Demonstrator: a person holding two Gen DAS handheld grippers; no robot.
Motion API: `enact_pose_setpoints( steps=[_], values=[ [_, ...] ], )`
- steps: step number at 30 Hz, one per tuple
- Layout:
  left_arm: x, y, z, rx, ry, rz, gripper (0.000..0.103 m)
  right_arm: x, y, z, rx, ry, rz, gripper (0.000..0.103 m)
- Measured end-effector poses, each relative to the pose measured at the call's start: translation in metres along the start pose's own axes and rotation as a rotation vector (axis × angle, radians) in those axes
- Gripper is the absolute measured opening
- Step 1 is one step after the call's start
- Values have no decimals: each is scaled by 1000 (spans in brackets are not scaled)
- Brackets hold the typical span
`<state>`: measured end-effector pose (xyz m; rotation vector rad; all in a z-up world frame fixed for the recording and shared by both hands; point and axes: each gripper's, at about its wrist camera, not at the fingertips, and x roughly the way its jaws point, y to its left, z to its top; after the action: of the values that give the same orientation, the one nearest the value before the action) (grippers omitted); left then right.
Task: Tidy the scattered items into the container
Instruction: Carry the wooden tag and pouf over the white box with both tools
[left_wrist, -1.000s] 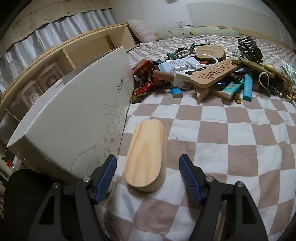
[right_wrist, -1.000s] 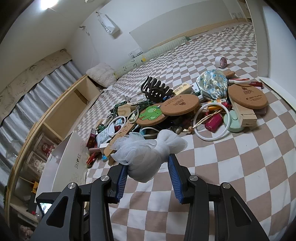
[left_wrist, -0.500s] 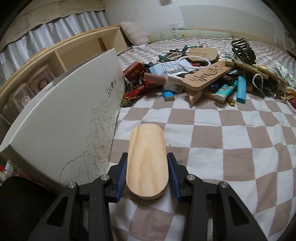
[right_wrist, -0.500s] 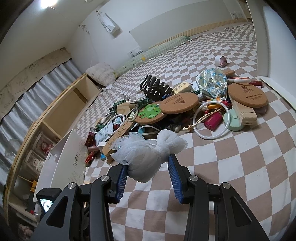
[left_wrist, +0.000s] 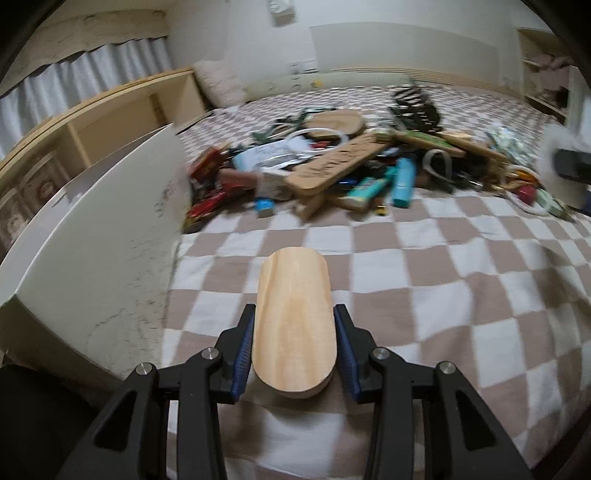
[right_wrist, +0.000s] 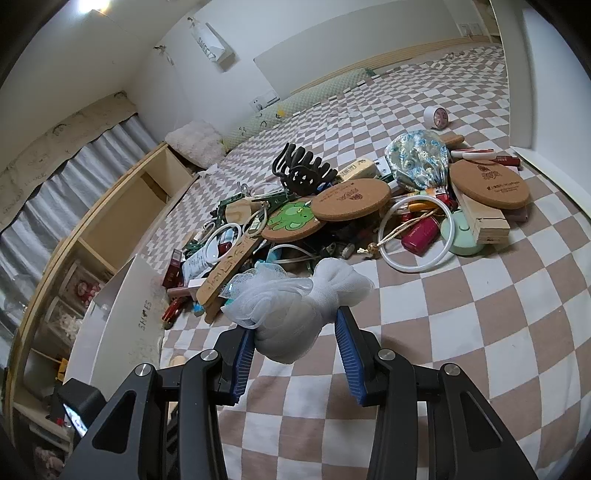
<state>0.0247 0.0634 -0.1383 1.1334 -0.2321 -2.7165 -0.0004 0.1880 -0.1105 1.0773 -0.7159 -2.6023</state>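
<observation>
Lifted since half a second ago, the oval wooden board (left_wrist: 293, 317) is now riding higher above the checkered blanket (left_wrist: 461, 295), and the left wrist view is swinging right so that more of the blanket's far right side is showing. The left gripper (left_wrist: 294, 349) is clamping the board by its long edges, blue pads pressing against both sides, with the board's rounded far end pointing toward the pile. The right gripper (right_wrist: 295, 345) is holding a white mesh bath pouf (right_wrist: 295, 306), its jaws narrowed around the pouf's bunched lower part while the frills are spilling forward and left over the fingers.

Just left of the board, the white shoe box (left_wrist: 103, 240) is standing along the blanket's left edge, its printed side wall facing the gripper; in the right wrist view the same box (right_wrist: 110, 325) is sitting at the lower left.

Farther out, the pile of scattered items (right_wrist: 351, 214) is lying across the blanket's middle: a lettered wooden plaque (left_wrist: 336, 166), teal lighters (left_wrist: 402, 181), cork coasters (right_wrist: 351, 199), a white ring (right_wrist: 415, 234), a black claw hair clip (right_wrist: 301, 173) and a foil-patterned bag (right_wrist: 417, 157). Beyond it, a small tape roll (right_wrist: 436, 116) is lying well apart.
</observation>
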Motion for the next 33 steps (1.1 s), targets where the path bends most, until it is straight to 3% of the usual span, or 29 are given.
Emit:
enact_pose_setpoints(
  steps=[24, 28, 33],
  values=[
    [17, 7, 12, -36, 36, -72, 39, 38, 18, -24, -124, 110, -164, 43],
    [5, 17, 22, -46, 2, -80, 39, 28, 31, -17, -147, 68, -168, 43],
    [-16, 33, 45, -59, -61, -141, 39, 5, 56, -4, -185, -25, -156, 43]
  ],
)
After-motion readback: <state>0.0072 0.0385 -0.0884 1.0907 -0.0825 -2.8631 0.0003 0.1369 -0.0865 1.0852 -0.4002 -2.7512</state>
